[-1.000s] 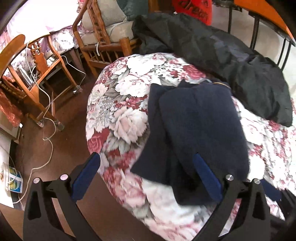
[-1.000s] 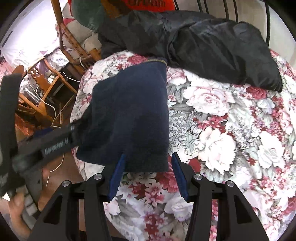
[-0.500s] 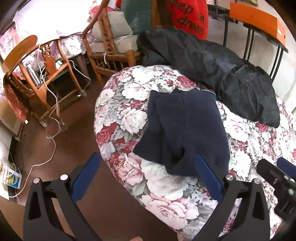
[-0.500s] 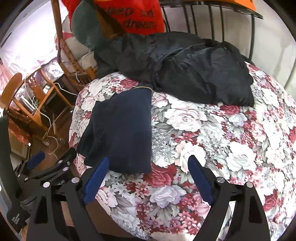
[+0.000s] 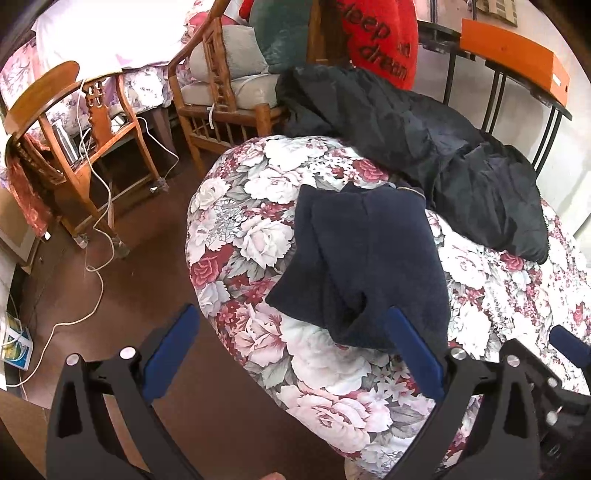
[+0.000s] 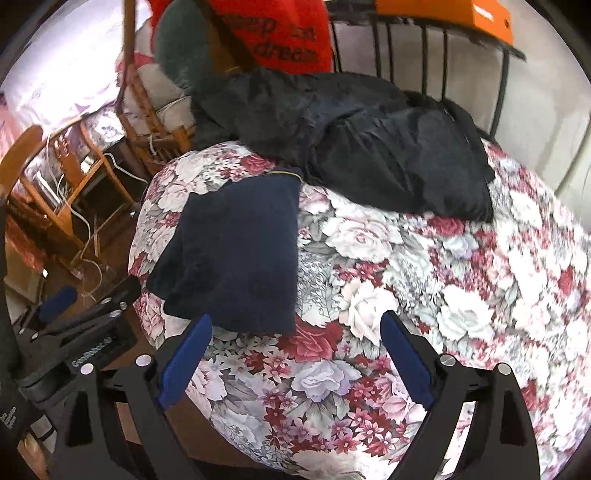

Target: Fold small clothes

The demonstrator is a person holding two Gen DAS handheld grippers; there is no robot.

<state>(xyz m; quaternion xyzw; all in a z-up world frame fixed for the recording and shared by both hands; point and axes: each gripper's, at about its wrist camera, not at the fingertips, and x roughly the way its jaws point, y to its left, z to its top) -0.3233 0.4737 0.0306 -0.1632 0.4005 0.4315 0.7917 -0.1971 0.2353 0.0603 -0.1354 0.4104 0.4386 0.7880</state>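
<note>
A small navy garment [image 5: 369,266] lies folded on the floral bed cover [image 5: 332,373], near the bed's left corner; it also shows in the right wrist view [image 6: 240,254]. My left gripper [image 5: 291,350] is open and empty, held back from the garment's near edge. My right gripper [image 6: 295,362] is open and empty, just short of the garment's near right corner. The left gripper shows at the left of the right wrist view [image 6: 85,314].
A black jacket [image 5: 443,147] lies crumpled behind the garment on the bed. Wooden chairs [image 5: 85,140] and loose white cables [image 5: 96,236] stand on the brown floor to the left. A red pillow [image 6: 273,33] and a black metal rack [image 5: 517,85] are at the back.
Both grippers have let go of the navy garment and pulled back and up from it. The right gripper's jaws went from nearly shut on the garment's edge to wide open.
</note>
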